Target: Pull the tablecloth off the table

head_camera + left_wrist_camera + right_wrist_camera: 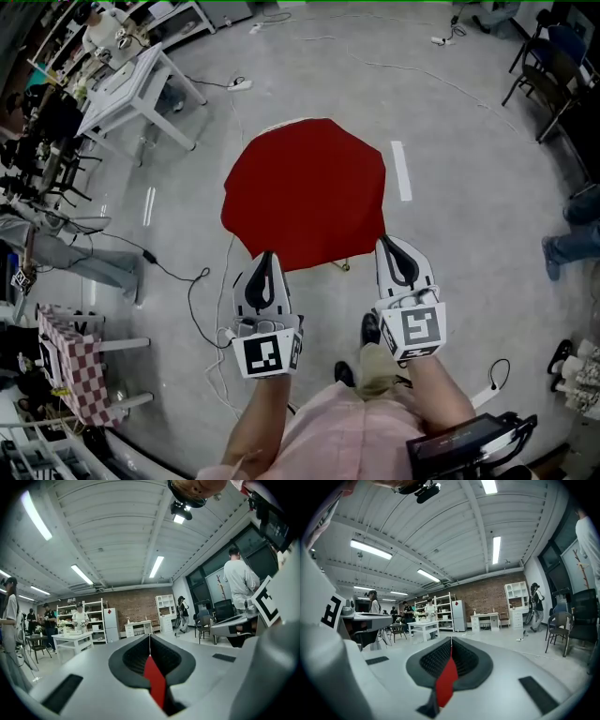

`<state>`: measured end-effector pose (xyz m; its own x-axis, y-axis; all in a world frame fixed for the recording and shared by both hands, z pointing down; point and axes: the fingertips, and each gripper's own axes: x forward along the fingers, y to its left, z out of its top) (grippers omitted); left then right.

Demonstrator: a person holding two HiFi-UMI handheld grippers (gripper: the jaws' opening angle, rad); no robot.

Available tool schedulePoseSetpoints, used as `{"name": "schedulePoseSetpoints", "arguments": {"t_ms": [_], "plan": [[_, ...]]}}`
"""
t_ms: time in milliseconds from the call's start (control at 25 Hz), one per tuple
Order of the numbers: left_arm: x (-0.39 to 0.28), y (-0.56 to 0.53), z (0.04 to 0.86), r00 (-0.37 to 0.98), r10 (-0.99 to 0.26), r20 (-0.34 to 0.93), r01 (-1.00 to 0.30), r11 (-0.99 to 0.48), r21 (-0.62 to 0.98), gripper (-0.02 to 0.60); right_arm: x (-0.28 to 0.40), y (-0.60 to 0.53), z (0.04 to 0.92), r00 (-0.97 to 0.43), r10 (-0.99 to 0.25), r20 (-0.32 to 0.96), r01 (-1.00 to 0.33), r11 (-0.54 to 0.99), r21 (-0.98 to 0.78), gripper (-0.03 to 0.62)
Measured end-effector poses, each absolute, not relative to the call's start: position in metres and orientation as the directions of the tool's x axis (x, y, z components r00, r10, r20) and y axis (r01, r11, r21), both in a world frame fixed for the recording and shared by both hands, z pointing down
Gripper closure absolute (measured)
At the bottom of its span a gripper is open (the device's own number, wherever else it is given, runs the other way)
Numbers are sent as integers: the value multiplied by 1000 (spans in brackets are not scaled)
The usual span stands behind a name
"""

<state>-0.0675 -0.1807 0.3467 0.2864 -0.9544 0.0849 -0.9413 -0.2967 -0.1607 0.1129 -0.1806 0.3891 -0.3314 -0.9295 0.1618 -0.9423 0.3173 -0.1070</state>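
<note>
Cloth (305, 187): red, spread wide and flat in front of me over the tabletop, which it hides. Its near edge reaches both my grippers.
Left gripper (267, 261): in my left hand, at the cloth's near-left corner, pointing away from me.
Left fingers (126, 660): pressed together, pinching a narrow red strip of the cloth (154, 682) that runs down the seam between them.
Right gripper (387, 246): in my right hand, at the cloth's near-right corner, level with the left one and apart from it.
Right fingers (473, 663): pressed together, pinching a red fold of the cloth (446, 681).
Floor (459, 131): grey, with loose cables across it and a white tape strip (400, 171) just right of the cloth.
Checked cloth (70, 367): red and white, well off to my left.
</note>
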Motion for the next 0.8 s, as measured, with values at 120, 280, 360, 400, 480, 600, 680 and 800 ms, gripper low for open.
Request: {"name": "schedulePoseSetpoints", "arguments": {"t_ms": [120, 280, 360, 400, 480, 600, 680, 800], "plan": [[-59, -194, 342, 276, -958, 84, -943, -286, -172, 556, 122, -198, 386, -342, -927, 154, -938, 327, -113, 574], [-56, -204, 330, 253, -965, 69, -947, -262, -188, 555, 128, -217, 376, -358, -924, 132, -932, 344, -117, 574], [-60, -208, 326, 241, -969, 64, -949, -249, -196, 555, 125, -223, 373, -367, -922, 125, -928, 353, -119, 574], [-63, -210, 325, 234, -970, 62, -950, -241, -198, 555, 123, -227, 371, -372, -920, 122, -926, 359, -118, 574], [-67, -214, 323, 220, -974, 56, -953, -227, -200, 555, 120, -233, 369, -383, -917, 116, -922, 370, -115, 574], [-69, -217, 320, 206, -977, 46, -957, -211, -197, 555, 118, -239, 366, -393, -913, 111, -918, 381, -110, 574], [-74, -219, 320, 198, -979, 41, -960, -203, -194, 555, 115, -244, 367, -397, -911, 111, -916, 386, -105, 574], [-91, -226, 322, 185, -982, 35, -964, -189, -189, 555, 100, -254, 366, -403, -909, 109, -914, 395, -93, 574]]}}
